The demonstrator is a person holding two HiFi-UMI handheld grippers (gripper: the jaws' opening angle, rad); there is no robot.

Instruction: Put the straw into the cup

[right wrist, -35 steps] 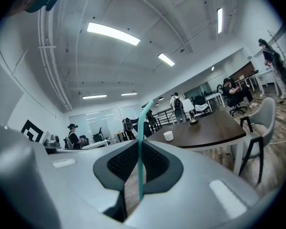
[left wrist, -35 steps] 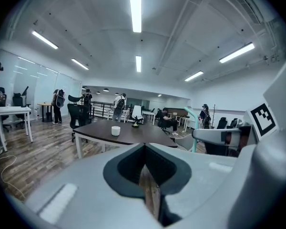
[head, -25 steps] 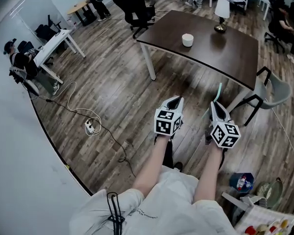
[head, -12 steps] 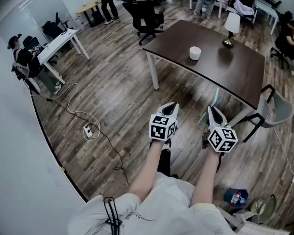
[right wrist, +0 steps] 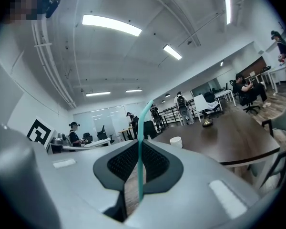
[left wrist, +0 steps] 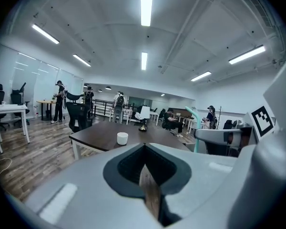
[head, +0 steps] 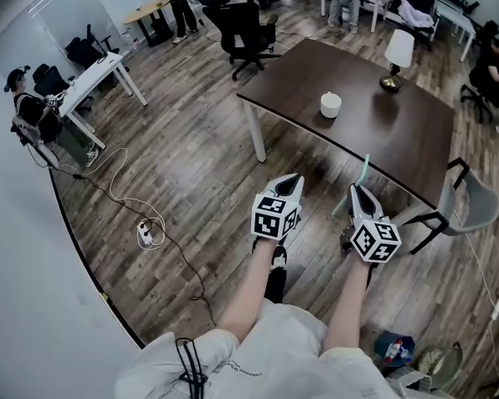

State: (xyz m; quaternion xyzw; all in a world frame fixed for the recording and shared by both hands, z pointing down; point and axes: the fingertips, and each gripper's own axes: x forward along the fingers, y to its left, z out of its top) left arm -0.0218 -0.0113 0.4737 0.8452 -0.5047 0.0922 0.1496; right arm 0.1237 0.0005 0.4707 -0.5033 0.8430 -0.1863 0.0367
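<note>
A white cup stands on the dark brown table ahead of me; it also shows in the left gripper view as the cup and in the right gripper view as the cup. My right gripper is shut on a teal straw, which sticks up between its jaws as the straw. My left gripper is shut with nothing in it; its jaws meet in the left gripper view. Both grippers hang over the wooden floor, short of the table's near edge.
A lamp stands on the table beyond the cup. A grey chair sits at the table's right end, a black office chair behind it. A cable and power strip lie on the floor at left. People stand and sit at the far desks.
The view has shifted toward the table, which sits nearer and lower in the picture. Both grippers stay shut, the right one still on the straw.
</note>
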